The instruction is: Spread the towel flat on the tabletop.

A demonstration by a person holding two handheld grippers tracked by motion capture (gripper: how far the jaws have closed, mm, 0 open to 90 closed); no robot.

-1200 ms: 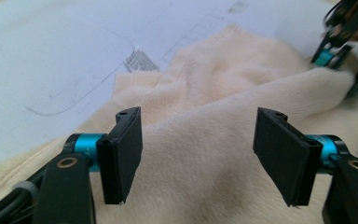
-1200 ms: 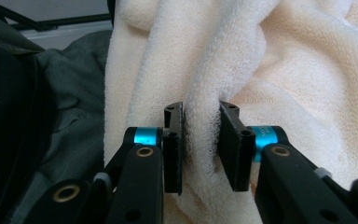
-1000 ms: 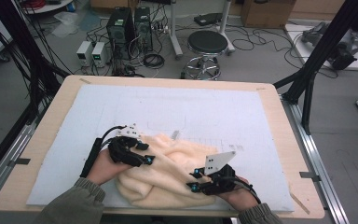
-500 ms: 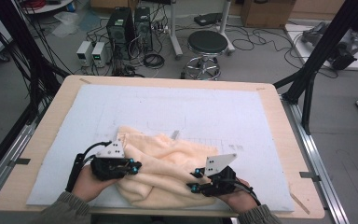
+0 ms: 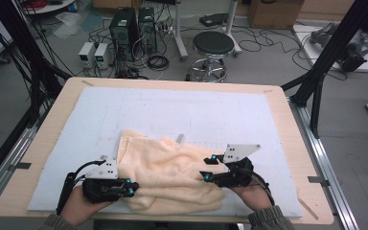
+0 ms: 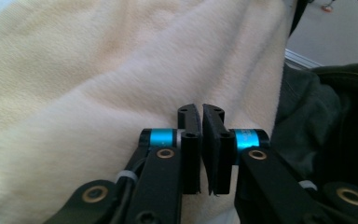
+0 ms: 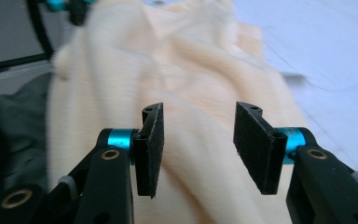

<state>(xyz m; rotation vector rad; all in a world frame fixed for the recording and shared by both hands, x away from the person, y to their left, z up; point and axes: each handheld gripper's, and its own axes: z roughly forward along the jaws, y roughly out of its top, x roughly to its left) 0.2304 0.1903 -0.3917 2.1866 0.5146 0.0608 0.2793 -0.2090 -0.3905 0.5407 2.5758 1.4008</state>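
Clearly the cream fleece garment (image 5: pixel 165 175) is a soft, light, floppy thing: it will sag and drape from wherever it is lifted, bunch rather than slide stiffly, and it cannot break, though a thin pinch of the plush pile could slip free. An edge, hem or corner, pinched through a full fold of cloth, looks like the surest place to take hold. It lies rumpled on the near half of the pale mat (image 5: pixel 182 110) covering the surface (image 5: pixel 287 115), between the two hands, with a turned-over edge at its far left and a thicker rolled fold along its near side. Its colour is a warm, pale yellow-cream, and its nap is fuzzy and ridged with soft creases. The left gripper (image 6: pixel 201 116) sits at the garment's near-left edge with its jaws all but clenched together; no cloth can be seen caught between them, the fabric lying just behind. The right gripper (image 7: pixel 199 122), at the near-right edge, has just been opening its jaws, which stand apart over the fabric, released.
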